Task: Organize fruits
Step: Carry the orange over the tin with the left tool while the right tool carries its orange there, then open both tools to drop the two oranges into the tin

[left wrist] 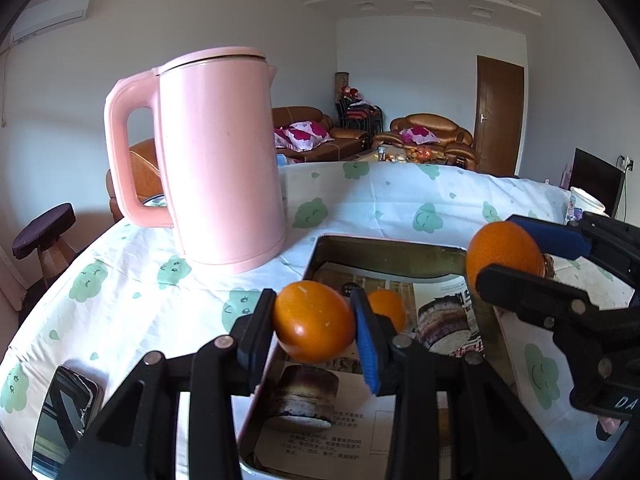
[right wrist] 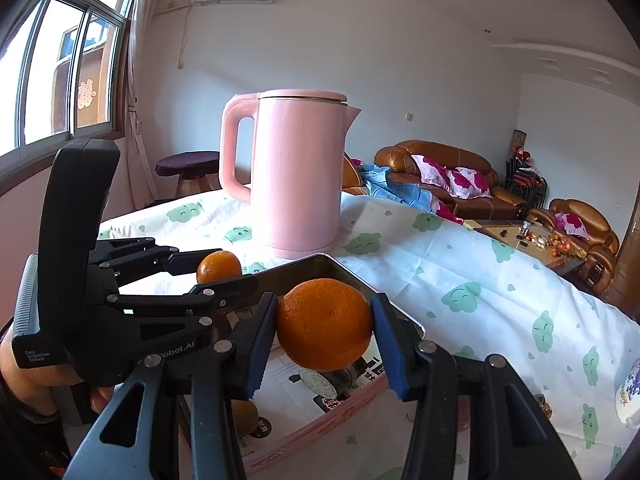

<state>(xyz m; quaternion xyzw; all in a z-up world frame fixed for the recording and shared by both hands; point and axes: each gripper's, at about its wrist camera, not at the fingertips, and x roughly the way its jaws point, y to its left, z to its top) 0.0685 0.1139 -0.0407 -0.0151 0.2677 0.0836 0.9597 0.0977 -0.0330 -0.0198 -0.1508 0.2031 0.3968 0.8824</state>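
My left gripper (left wrist: pixel 315 330) is shut on a small smooth orange (left wrist: pixel 308 316), held just above the near left corner of a rectangular metal tray (left wrist: pixel 362 246) lined with printed paper. Behind its blue finger another orange (left wrist: pixel 387 307) lies in the tray. My right gripper (left wrist: pixel 520 258) comes in from the right, shut on a larger orange (left wrist: pixel 500 250) over the tray's right rim. In the right wrist view the right gripper (right wrist: pixel 325 330) clamps that dimpled orange (right wrist: pixel 324 320) above the tray (right wrist: pixel 320 265). The left gripper (right wrist: pixel 214 271) holds its orange (right wrist: pixel 219 265) at left. A third fruit (right wrist: pixel 245 414) sits low in the tray.
A tall pink kettle (left wrist: pixel 216 160) (right wrist: pixel 298 176) stands on the cloud-print tablecloth (left wrist: pixel 400 200) just behind the tray. A phone (left wrist: pixel 66 412) lies at the near left. A paper cup (left wrist: pixel 585 200) stands at the far right. Sofas and a stool stand beyond the table.
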